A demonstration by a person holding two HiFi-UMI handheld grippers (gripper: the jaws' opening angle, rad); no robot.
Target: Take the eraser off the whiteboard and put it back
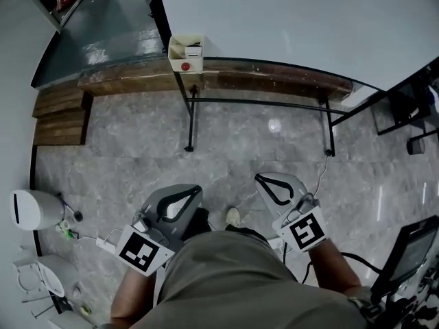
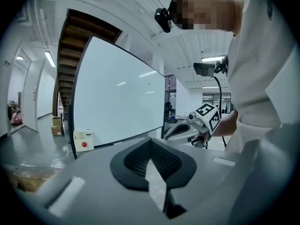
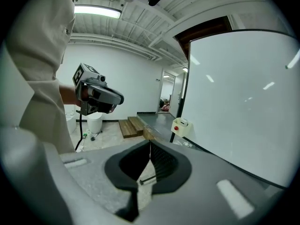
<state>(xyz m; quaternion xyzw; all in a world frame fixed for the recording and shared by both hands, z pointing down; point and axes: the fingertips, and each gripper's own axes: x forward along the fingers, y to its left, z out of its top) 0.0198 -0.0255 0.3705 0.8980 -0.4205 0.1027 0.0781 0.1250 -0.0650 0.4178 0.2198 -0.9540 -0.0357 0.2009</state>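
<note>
Shut and empty, both of them: the left gripper (image 2: 151, 143) has its dark ribbed pads meeting at the tips with nothing between; the right gripper (image 3: 150, 145) shows the same. In the head view the two are held low, close to the person's body, noses toward the whiteboard (image 1: 288, 19) and well apart from it.

Nothing shows on the open face of the board; a small cream box (image 1: 175, 55) with a red dot on its front sits at the board's lower corner, at the left of the head view. The pale block with a dark band standing in it is, by my reading, the eraser (image 1: 194, 49) — untouched, so the step in hand is the approach.

To do it well: face that corner squarely; spread one gripper's jaws before reaching the box rather than at it; come in from above the rim, since the walls shut off the sides; take the block across its narrow faces; lift straight clear so the box is not dragged along the board.

As for its lie, the box runs its long side along the board's bottom edge, and the block seems to lie the same way — but it is too small in all three views to be sure of its long axis, or to say which end is which.
</note>
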